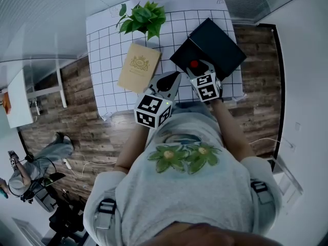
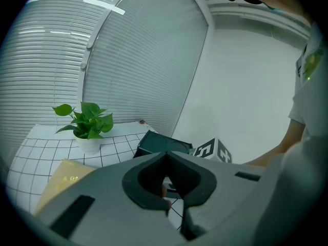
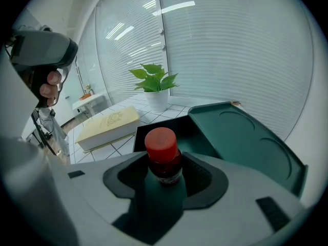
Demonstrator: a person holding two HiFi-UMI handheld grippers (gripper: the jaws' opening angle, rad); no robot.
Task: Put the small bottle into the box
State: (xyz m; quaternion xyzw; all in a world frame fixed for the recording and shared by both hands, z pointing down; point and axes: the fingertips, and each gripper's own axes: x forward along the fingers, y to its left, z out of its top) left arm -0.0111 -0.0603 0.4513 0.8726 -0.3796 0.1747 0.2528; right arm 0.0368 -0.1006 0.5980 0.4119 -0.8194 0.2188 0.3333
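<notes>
- The right gripper (image 3: 166,172) is pinching the small bottle (image 3: 163,150). Its dark pads press on both sides of the body, and the red cap stands upright above them in the centre of the right gripper view.
- Just past the bottle lies the open box (image 3: 190,129). Its dark cavity faces up, and its lid (image 3: 246,137) is swung out toward the right of the frame.
- In the head view the red cap sits at the lower edge of the box, right of centre. The bottle appears to be at the box's near rim and not yet down inside.
- The left gripper (image 2: 165,158) has its jaws pressed together on nothing. It is held off to the left, apart from the box.
- A cream book (image 1: 137,67) and a potted plant (image 1: 143,18) lie further left on the grid-patterned table (image 1: 110,45).
- My judgement is that the pickup is done. The bottle still has to be carried over the cavity, lowered in and released.
</notes>
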